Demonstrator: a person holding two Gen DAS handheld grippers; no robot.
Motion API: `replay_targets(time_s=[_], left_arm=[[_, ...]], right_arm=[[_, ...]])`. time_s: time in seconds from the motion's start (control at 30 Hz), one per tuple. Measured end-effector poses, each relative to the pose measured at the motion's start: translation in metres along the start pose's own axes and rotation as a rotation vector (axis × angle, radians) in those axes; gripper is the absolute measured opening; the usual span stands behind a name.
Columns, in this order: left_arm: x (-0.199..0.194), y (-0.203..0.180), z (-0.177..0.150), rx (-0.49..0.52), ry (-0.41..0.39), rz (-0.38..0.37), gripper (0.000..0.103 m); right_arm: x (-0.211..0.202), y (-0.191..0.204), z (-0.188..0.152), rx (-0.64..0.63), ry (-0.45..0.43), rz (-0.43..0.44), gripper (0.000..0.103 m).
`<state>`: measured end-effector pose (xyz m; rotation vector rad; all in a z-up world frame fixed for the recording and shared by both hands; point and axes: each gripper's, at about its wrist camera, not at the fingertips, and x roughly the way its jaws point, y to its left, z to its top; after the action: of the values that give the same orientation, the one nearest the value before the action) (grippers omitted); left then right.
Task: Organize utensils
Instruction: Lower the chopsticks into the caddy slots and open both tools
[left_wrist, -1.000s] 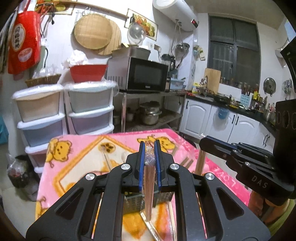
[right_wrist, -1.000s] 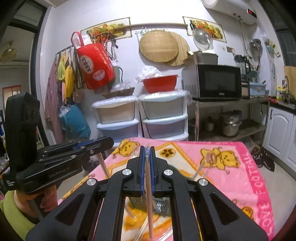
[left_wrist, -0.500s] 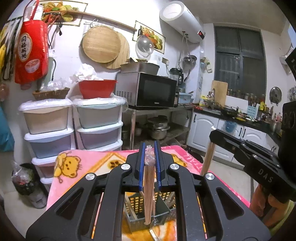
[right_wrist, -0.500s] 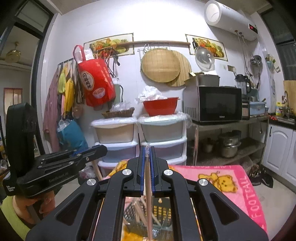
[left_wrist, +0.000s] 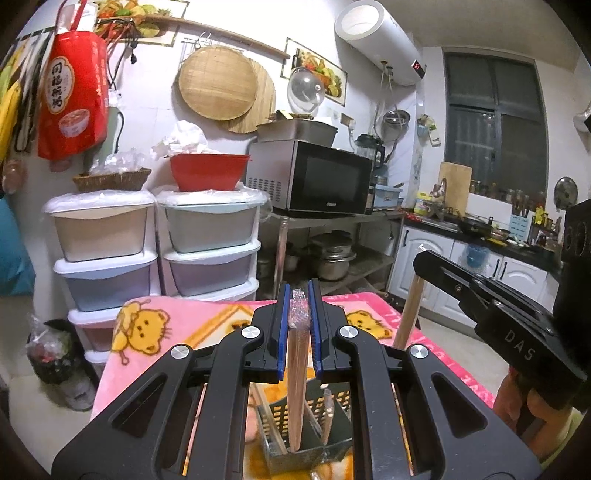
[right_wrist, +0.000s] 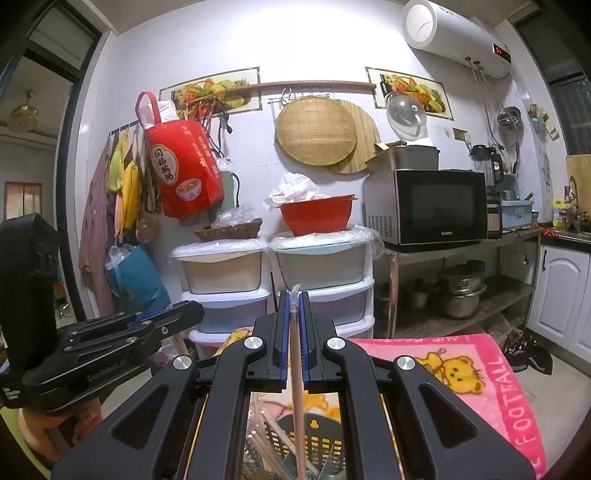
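My left gripper (left_wrist: 298, 295) is shut on a plastic-wrapped pair of wooden chopsticks (left_wrist: 297, 376). They hang down, and their lower end reaches into a dark slotted utensil basket (left_wrist: 275, 417) on the pink bear blanket (left_wrist: 192, 325). Another utensil handle (left_wrist: 328, 410) stands in that basket. My right gripper (right_wrist: 294, 295) is shut on a thin wrapped chopstick (right_wrist: 297, 398) that hangs over the same basket (right_wrist: 325, 446), where several loose chopsticks (right_wrist: 269, 443) lie. In the left wrist view the right gripper (left_wrist: 421, 260) shows at the right with its stick (left_wrist: 408, 314) below it. The left gripper (right_wrist: 192, 312) shows at the left of the right wrist view.
The blanket-covered table (right_wrist: 461, 369) ends just beyond the basket. Behind it stand stacked plastic drawers (left_wrist: 207, 243) with a red bowl (left_wrist: 207, 171) on top, and a metal rack with a microwave (left_wrist: 314, 181) and pots (left_wrist: 332, 258). White cabinets (left_wrist: 436, 266) line the right.
Both grippers have risen and tipped upward with their chopsticks. The table has dropped low in both views, and the basket now shows beneath the jaws.
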<state>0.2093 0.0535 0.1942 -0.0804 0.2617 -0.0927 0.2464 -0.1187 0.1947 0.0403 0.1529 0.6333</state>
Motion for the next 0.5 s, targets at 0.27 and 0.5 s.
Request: replay_targets(time_s=[0.27,0.5], left_arm=[[0.016,0.005,-0.015,-0.010,0.032,0.005,0.007],[0.025,0.008,-0.026,-0.010,0.051,0.014,0.007]], right_arm=[[0.016,-0.001,-0.018,0.012,0.010,0.005,0.005],[0.024,0.001,-0.031,0.016,0.006,0.017,0.005]])
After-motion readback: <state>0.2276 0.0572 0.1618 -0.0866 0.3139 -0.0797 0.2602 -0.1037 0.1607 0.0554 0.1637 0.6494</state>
